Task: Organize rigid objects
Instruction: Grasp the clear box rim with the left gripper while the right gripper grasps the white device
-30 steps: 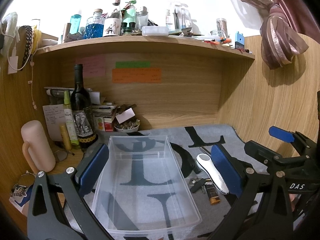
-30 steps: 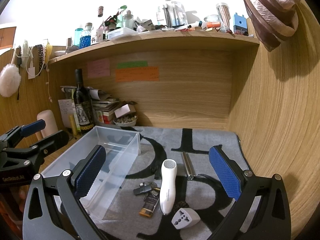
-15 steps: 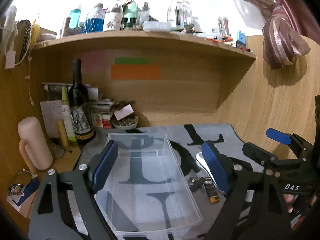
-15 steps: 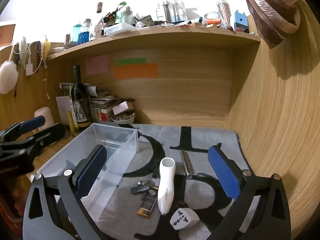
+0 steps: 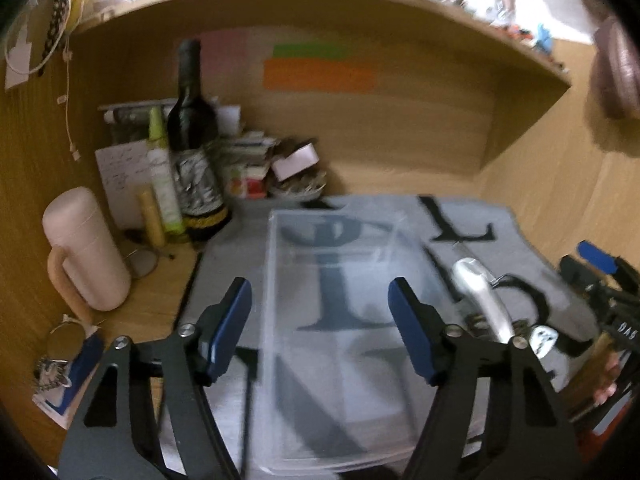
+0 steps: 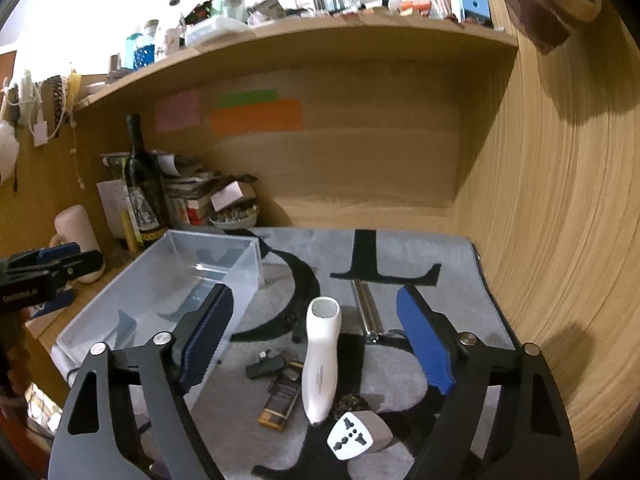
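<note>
Both claws narrowed, released | left claw point(image 5: 320, 320) over bin point(image 5: 280, 360) rim | right claw point(image 6: 316, 340) above trimmer point(image 6: 320, 364)

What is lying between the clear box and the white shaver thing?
In the right wrist view, a small black clip-like piece and a brown lighter-like thing lie on the grey mat between the clear box and white shaver.

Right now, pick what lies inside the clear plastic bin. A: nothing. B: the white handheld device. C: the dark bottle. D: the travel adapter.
A: the clear plastic bin shows only the mat's lettering through its floor, while the white handheld device and travel adapter lie on the mat beside it.
</note>
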### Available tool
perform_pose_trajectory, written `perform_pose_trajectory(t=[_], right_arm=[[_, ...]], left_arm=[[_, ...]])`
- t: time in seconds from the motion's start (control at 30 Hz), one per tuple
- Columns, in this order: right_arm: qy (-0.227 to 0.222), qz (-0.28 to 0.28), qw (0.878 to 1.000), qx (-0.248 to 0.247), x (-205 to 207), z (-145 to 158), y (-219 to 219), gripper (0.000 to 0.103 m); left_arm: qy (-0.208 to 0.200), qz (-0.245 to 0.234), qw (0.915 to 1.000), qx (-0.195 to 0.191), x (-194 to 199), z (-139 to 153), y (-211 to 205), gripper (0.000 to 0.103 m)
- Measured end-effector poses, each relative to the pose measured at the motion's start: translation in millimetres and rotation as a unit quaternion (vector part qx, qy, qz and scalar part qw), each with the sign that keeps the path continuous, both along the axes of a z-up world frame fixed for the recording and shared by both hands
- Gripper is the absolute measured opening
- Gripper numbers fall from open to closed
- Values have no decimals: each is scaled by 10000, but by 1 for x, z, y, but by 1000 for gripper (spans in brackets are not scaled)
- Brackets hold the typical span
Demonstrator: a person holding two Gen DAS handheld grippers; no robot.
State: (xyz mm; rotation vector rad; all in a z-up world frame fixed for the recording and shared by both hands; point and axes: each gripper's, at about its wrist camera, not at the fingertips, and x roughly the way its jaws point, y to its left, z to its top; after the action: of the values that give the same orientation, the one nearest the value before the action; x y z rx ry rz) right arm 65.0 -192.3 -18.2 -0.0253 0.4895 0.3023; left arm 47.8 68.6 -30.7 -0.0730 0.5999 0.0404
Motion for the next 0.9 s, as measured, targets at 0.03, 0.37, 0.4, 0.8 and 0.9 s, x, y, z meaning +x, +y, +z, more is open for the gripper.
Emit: perform_pose_trajectory(t=[0.03, 0.37, 0.4, 0.8, 0.9], right_arm=[[52, -4, 10000, -10, 3, -2, -1, 76], [685, -15, 9976, -107, 33, -25, -8, 61], [747, 7, 9971, -133, 36, -26, -8, 60], [1720, 397, 9831, -477, 80, -65, 14, 52], [1993, 466, 9770, -602, 89, -75, 18, 49]], left_arm=[[128, -15, 9999, -6, 4, -3, 5, 67], [1178, -124, 9929, -65, 38, -31, 36, 47], [1247, -155, 9920, -103, 41, -33, 37, 47], [1946, -495, 9796, -52, 60, -51, 36, 27], [1992, -466, 9788, -96, 62, -54, 38, 20]])
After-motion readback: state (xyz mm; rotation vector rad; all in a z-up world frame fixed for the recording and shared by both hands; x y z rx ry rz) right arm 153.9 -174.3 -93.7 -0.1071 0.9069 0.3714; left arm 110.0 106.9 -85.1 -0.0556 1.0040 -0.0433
